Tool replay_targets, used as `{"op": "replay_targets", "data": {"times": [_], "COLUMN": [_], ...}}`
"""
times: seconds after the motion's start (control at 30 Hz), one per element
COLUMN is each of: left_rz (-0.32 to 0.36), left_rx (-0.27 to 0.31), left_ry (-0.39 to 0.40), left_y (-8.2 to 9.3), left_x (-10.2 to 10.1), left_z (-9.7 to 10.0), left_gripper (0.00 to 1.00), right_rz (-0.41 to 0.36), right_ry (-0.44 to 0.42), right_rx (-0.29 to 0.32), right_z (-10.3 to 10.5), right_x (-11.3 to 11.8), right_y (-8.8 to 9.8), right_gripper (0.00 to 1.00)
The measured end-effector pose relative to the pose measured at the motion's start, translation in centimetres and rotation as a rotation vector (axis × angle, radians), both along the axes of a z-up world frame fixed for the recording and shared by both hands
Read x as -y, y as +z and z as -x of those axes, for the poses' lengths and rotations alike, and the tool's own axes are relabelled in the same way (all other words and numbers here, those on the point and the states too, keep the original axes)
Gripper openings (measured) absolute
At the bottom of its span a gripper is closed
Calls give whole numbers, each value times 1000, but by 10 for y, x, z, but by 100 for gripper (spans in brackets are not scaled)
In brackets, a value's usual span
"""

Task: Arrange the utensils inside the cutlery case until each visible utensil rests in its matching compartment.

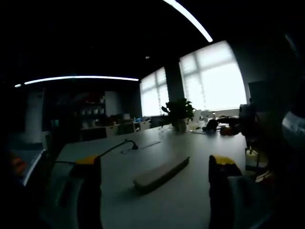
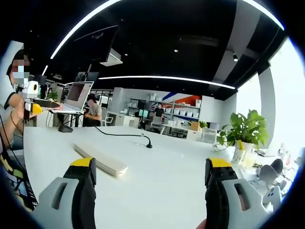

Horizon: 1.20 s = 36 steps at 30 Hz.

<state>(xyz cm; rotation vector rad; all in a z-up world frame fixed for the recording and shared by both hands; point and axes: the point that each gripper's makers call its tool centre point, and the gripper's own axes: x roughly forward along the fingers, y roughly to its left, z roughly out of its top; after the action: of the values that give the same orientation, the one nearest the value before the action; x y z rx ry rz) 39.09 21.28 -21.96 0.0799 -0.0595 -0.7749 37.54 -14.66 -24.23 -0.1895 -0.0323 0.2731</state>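
Yellow-tipped jaws of left gripper (image 1: 155, 167) stand wide apart, hold nothing. Right gripper (image 2: 152, 169) same, jaws apart, nothing between. Ahead, on white desk (image 2: 157, 176), lies cutlery case (image 2: 100, 159): long, flat, pale, closed; contents hidden. Potted plant (image 2: 245, 131) stands farther back.

A broad white table (image 2: 157, 167) carries a black gooseneck microphone (image 2: 147, 143) trailing its cable. Beyond the table's far edge stands a leafy green potted plant (image 2: 245, 131); an open laptop (image 2: 76, 98) sits behind the table.
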Motion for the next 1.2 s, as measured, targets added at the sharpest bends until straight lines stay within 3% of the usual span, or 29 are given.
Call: {"op": "replay_targets", "data": {"times": [1.2], "left_rz": [-32], "left_rx": [-3], "left_ry": [80], "left_y": [-6], "left_x": [-13], "left_z": [-7], "left_gripper": [100], "right_rz": [1], "right_ry": [-9], "right_rx": [-43], "right_z": [-1], "right_x": [0], "right_y": [-11], "right_gripper": [99]}}
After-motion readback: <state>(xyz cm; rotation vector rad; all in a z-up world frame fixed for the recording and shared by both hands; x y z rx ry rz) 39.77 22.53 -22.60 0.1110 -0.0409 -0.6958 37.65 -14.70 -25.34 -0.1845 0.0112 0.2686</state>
